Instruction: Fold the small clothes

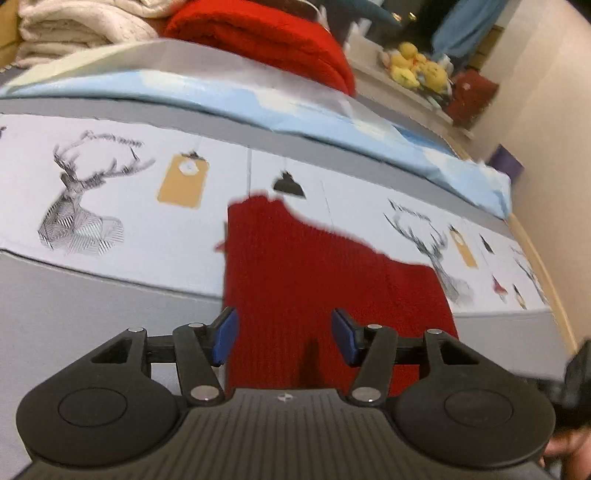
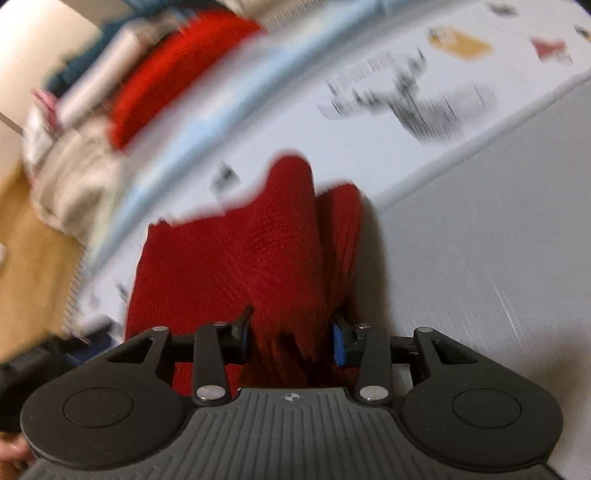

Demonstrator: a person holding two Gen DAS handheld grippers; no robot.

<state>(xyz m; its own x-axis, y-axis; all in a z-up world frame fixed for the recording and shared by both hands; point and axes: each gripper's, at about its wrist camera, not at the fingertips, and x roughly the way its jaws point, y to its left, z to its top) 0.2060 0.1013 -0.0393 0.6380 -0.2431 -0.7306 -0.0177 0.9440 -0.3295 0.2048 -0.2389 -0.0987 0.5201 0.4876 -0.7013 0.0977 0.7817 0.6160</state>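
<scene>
A small dark red knitted garment point(image 1: 314, 280) lies on a bed sheet printed with deer point(image 1: 81, 218). My left gripper point(image 1: 284, 336) is open, its blue-padded fingers point(image 1: 225, 336) spread just above the near edge of the garment, holding nothing. In the right wrist view the same red garment point(image 2: 236, 258) is bunched into a fold between the fingers. My right gripper point(image 2: 291, 341) is open around that fold, with red cloth filling the gap between the blue pads point(image 2: 339, 345). This view is blurred by motion.
A light blue folded sheet point(image 1: 258, 99) and a bright red blanket point(image 1: 266, 40) lie beyond the garment, with cream fabric point(image 1: 74, 29) at the far left. Yellow plush toys point(image 1: 417, 66) sit on a shelf at the back right. A wooden bed edge point(image 2: 33, 236) shows at left.
</scene>
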